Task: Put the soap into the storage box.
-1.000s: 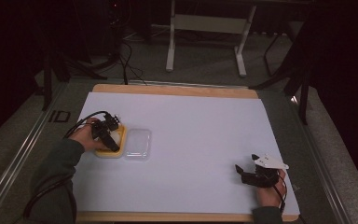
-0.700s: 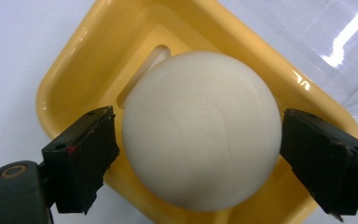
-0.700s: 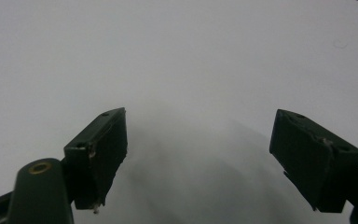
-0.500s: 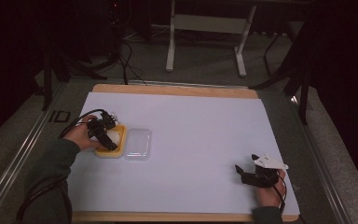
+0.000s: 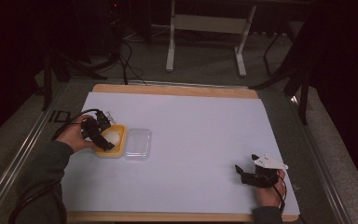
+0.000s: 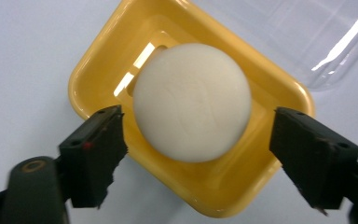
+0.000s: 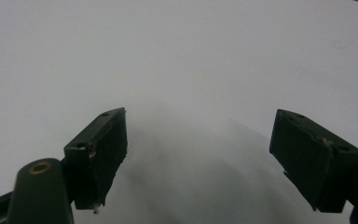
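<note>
White paper over the table [image 5: 205,140]. My left gripper [image 6: 196,158] hovers above the dough ball [image 6: 192,101] in the yellow tray [image 6: 93,79]; its jaws have just been closing, pads clear. Release step looks done; next, lift away. Ball round, no long axis. Right gripper [image 7: 198,158] wide, empty.

High view: fixed above the near edge, facing forward and down over the whole desk [image 5: 191,121]. Left gripper view: close, straight down on the yellow tray [image 6: 98,70], seen small at left in the high view [image 5: 119,142]. Right gripper view: low, close over bare white desk surface.
</note>
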`<state>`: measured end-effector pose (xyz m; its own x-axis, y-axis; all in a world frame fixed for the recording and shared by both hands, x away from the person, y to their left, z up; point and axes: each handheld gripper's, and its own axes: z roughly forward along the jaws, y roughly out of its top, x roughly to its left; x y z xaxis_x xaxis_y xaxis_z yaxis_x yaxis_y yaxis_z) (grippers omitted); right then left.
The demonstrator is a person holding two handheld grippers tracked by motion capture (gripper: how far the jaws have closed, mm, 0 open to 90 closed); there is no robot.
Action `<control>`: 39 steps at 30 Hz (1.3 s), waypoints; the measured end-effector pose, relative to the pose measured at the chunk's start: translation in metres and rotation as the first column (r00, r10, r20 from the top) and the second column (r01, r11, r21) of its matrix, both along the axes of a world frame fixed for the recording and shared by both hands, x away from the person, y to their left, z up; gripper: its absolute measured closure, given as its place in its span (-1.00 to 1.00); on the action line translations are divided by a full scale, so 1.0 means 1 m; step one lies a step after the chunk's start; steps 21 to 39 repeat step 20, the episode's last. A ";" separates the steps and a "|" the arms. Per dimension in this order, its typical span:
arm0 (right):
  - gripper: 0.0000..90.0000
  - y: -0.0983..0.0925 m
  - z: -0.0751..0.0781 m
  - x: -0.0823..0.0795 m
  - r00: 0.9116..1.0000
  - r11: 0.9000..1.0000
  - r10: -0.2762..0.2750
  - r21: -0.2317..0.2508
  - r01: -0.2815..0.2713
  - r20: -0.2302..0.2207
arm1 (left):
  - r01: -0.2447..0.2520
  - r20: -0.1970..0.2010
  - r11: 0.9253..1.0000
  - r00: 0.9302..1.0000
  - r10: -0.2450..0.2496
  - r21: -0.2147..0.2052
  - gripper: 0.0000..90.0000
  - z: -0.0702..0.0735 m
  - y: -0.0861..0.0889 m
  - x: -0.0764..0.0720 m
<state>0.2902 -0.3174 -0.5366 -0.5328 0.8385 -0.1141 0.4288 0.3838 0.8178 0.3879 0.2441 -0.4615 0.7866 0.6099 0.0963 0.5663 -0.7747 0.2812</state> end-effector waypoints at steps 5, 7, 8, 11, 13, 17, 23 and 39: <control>-0.58 0.000 0.000 0.000 1.000 1.000 0.000 0.002 0.000 0.000 | 0.043 0.028 0.999 0.999 -0.042 -0.006 -0.44 0.003 -0.005 -0.010; -0.58 0.000 0.000 0.000 1.000 1.000 0.000 0.000 0.000 0.000 | 0.060 0.041 0.998 0.997 -0.060 0.000 -0.38 0.005 -0.008 -0.013; -0.58 0.000 0.000 0.000 1.000 1.000 0.000 0.000 0.000 0.000 | 0.065 0.047 0.998 0.997 -0.064 -0.002 -0.37 0.006 -0.010 -0.015; -0.58 0.000 0.000 0.000 1.000 1.000 -0.001 -0.001 0.001 0.000 | 0.086 0.059 0.996 0.995 -0.086 0.009 -0.36 0.008 -0.016 -0.020; -0.58 0.000 0.000 0.000 1.000 1.000 -0.001 -0.001 0.001 0.000 | 0.101 0.075 0.995 0.992 -0.102 0.008 -0.36 0.008 -0.021 -0.025; -0.58 0.000 0.000 0.000 1.000 1.000 -0.002 0.000 0.002 -0.001 | 0.114 0.106 0.994 0.988 -0.113 -0.002 -0.36 0.006 -0.030 -0.037; -0.58 0.000 0.000 0.000 1.000 1.000 -0.004 -0.001 0.004 -0.005 | 0.112 0.115 0.994 0.987 -0.110 -0.009 -0.36 0.004 -0.032 -0.042; -0.58 0.000 0.000 0.000 1.000 1.000 -0.004 -0.001 0.004 -0.005 | 0.112 0.115 0.994 0.987 -0.110 -0.009 -0.36 0.004 -0.032 -0.042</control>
